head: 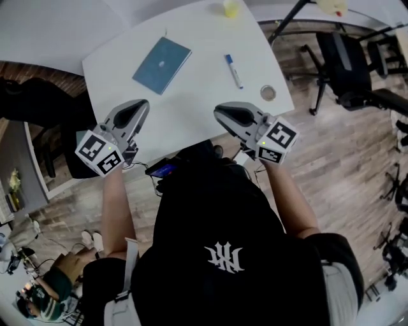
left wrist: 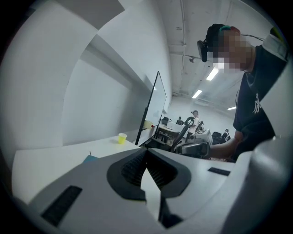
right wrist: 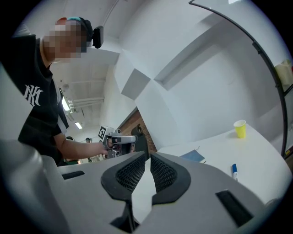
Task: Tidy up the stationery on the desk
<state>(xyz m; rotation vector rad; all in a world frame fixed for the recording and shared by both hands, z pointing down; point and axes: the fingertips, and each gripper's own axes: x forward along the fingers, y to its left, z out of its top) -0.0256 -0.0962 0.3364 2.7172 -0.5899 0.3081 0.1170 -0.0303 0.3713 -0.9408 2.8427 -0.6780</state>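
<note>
While the left gripper [head: 138,107] and right gripper [head: 222,113] hover, jaws together and empty, the marker [head: 233,70] looks light, rigid, slippery — best pinched mid-barrel.

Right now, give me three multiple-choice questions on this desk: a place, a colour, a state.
1. Seen from the head, the marker lies: A left of the notebook, B right of it, C on it.
2. The cup is: A red, B yellow, C black.
3. The left gripper and right gripper are: A both shut, empty, B wide open, C holding pens.
Answers: B, it lies apart at the notebook's right; B, plainly yellow; A, each gripper view shows jaws together on nothing.
</note>
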